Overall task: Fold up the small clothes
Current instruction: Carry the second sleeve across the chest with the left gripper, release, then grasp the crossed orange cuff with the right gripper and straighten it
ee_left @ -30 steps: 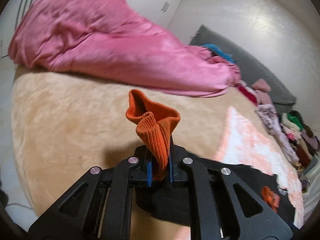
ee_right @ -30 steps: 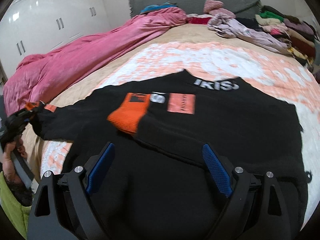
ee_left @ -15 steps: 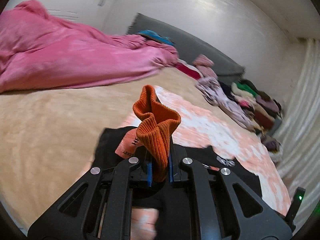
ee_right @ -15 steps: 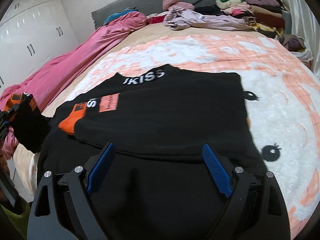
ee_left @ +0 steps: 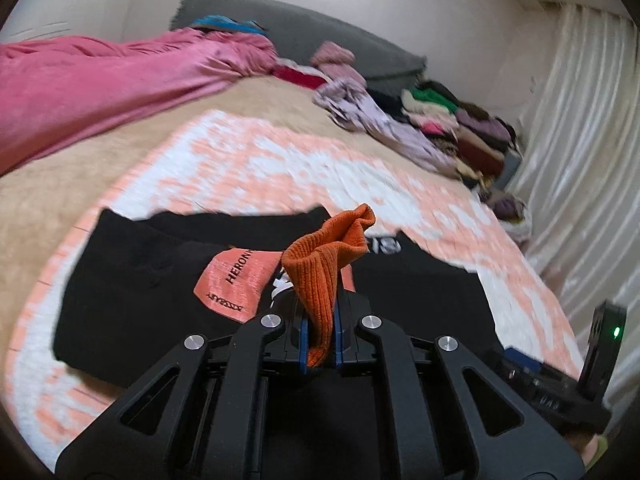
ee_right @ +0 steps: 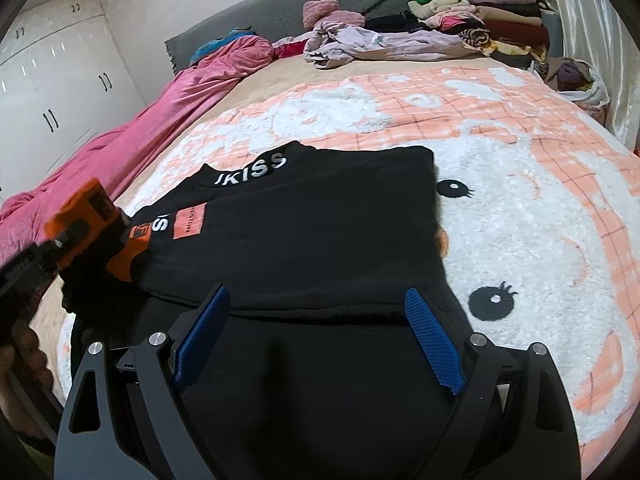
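A black sweatshirt (ee_right: 320,236) with orange patches and white lettering lies on the pink-and-white blanket (ee_right: 520,208), one sleeve folded across its chest. My left gripper (ee_left: 319,344) is shut on the other sleeve's orange ribbed cuff (ee_left: 324,264) and holds it raised over the body of the shirt (ee_left: 160,300). In the right wrist view the left gripper and cuff (ee_right: 86,216) are at the shirt's left side. My right gripper (ee_right: 320,340) is open and empty just above the shirt's lower part.
A pink duvet (ee_right: 160,120) lies along the left of the bed. Loose and stacked clothes (ee_right: 460,28) crowd the headboard end. White wardrobes (ee_right: 52,92) stand at left, a curtain (ee_left: 580,160) at right.
My left gripper has carried the orange cuff from beyond the shirt's left edge inward over the shirt body. My right gripper has stayed open over the lower shirt, shifting its view rightward.
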The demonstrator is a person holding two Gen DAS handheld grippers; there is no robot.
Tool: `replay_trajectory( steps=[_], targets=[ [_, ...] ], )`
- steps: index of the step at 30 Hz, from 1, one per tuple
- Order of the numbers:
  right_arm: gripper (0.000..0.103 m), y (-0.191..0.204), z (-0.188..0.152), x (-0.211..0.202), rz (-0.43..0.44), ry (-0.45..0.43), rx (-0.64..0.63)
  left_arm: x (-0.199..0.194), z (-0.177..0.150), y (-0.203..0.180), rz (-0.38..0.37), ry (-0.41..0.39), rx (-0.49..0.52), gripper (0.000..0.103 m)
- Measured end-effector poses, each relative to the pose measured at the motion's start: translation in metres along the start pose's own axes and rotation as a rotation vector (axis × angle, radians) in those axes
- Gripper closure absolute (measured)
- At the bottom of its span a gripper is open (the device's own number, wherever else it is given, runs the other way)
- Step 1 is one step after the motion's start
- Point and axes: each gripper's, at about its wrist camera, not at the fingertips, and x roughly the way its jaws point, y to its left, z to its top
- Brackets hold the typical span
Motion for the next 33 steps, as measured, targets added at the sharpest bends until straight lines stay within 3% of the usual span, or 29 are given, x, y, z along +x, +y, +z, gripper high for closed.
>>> replay_trajectory(
  steps=[2,6,12,16,22,27,30,33],
  targets=[
    [0.015,-0.003,0.000,-0.001,-0.006,-0.001,0.007,0.007,-0.009,-0.004,-0.021,0.026,0.017,0.099],
    [0.015,-0.005,0.001,0.000,-0.008,-0.001,0.021,0.020,-0.020,-0.017,-0.133,0.089,0.066,0.082],
    [0.015,0.008,0.004,0.004,0.005,0.003,0.002,0.010,-0.026,-0.020,-0.195,0.066,0.105,0.070],
    [0.015,0.028,0.006,0.012,0.038,0.018,-0.032,-0.002,-0.018,0.002,-0.096,0.011,0.069,0.063],
    [0.021,0.079,0.011,0.028,0.141,0.056,-0.121,-0.010,-0.007,0.044,0.168,-0.051,0.050,0.055],
    [0.028,0.111,0.017,0.055,0.208,0.108,-0.141,-0.017,0.000,0.076,0.246,-0.076,-0.011,0.051],
    [0.051,0.124,0.015,0.079,0.245,0.179,-0.134,-0.025,0.002,0.092,0.256,-0.093,-0.058,0.048],
    [0.081,0.135,0.011,0.089,0.288,0.205,-0.135,-0.028,0.004,0.099,0.260,-0.102,-0.085,0.048]
  ],
)
